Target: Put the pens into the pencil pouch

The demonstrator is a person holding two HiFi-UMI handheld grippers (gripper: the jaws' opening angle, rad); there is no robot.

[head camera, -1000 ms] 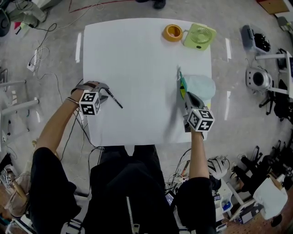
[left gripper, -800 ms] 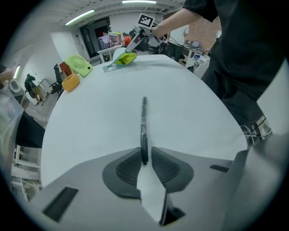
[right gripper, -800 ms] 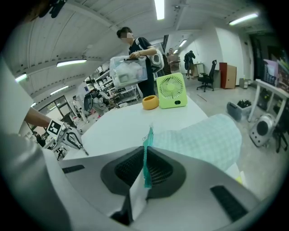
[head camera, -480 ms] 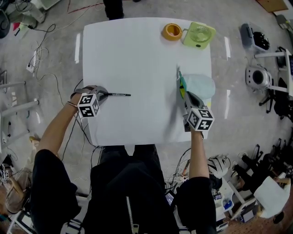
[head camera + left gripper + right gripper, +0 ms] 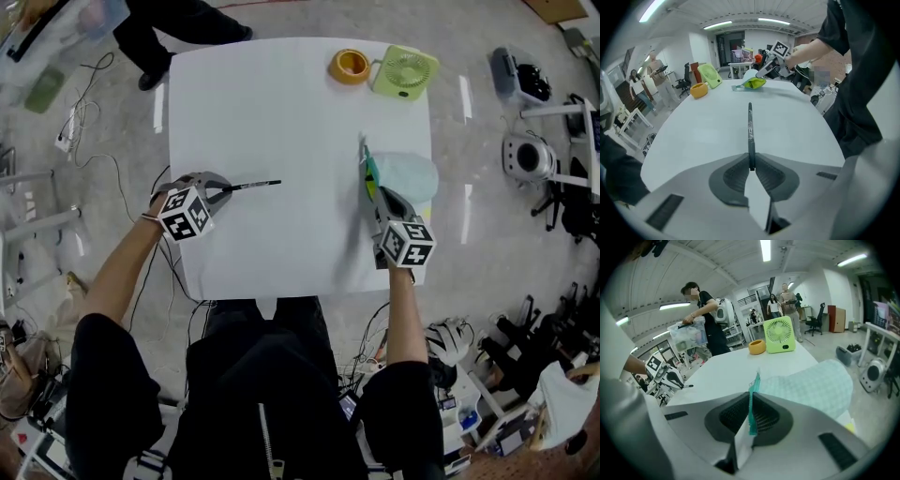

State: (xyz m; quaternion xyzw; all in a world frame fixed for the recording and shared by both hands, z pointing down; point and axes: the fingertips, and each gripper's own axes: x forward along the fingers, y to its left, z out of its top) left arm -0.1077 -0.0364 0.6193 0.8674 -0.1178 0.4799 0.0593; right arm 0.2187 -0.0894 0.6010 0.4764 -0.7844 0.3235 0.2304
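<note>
Left claw is pinched narrow on the tail end of a black pen. Pads grip only the last bit, so nearly the whole barrel pokes straight out ahead of the jaws, which reads to me as a grip chosen so the tip feeds in first. Right claw is clamped tight on the teal zip edge of the pouch, whose checked body lies just ahead and to the right of those jaws on the table. My guess is it holds that lip to keep the mouth open and stop the pouch sliding. From the left claw, pouch and right claw sit well ahead, slightly right, with bare table between and the pen tip aimed roughly that way. How wide the mouth gapes, can't tell from any view. No other pens on the table; any already inside, can't tell. Fan and tape roll are far beyond both claws, out of the way. Next, I reckon: carry the pen across and line its tip with the opening by the right claw's jaws. Risk: the short end grip could let the pen pivot.
</note>
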